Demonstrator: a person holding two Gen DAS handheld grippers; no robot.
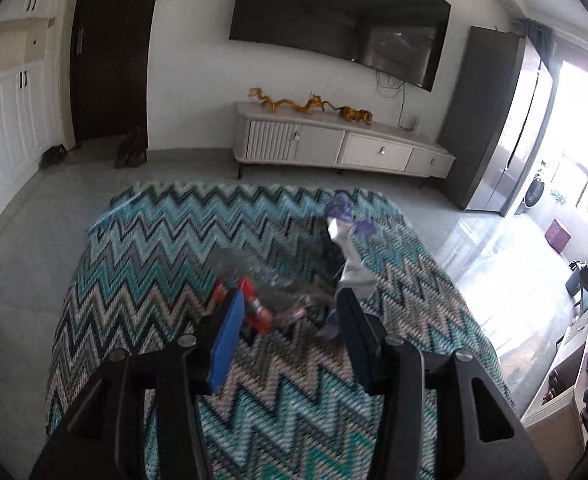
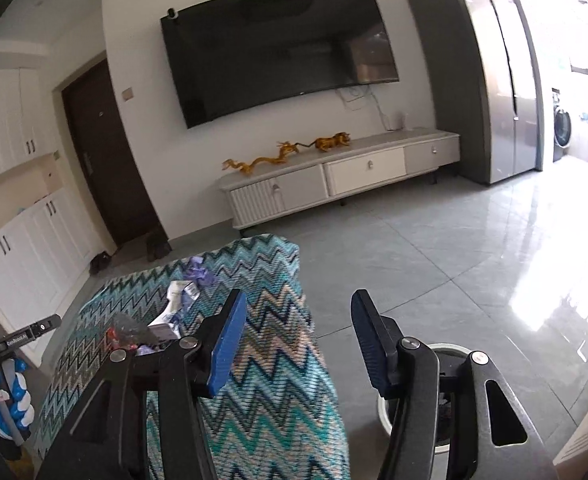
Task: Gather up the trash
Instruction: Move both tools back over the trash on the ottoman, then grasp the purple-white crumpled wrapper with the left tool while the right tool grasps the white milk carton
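A heap of trash lies on a table with a zigzag teal cloth (image 1: 165, 248): a red wrapper (image 1: 255, 308), a clear plastic bag (image 1: 253, 268), a white crumpled wrapper (image 1: 350, 256) and a purple scrap (image 1: 342, 206). My left gripper (image 1: 289, 312) is open, just above and in front of the heap, holding nothing. My right gripper (image 2: 298, 312) is open and empty past the table's right edge, over a white bin (image 2: 426, 408) on the floor. The heap shows at the left in the right wrist view (image 2: 153, 324).
A TV stand (image 1: 342, 144) with gold dragon figures stands by the far wall under a wall TV (image 1: 334, 20). A grey fridge (image 1: 506, 120) is at the right. Grey tile floor (image 2: 454, 248) surrounds the table. The left gripper's body and a gloved hand (image 2: 5, 396) show at the right wrist view's left edge.
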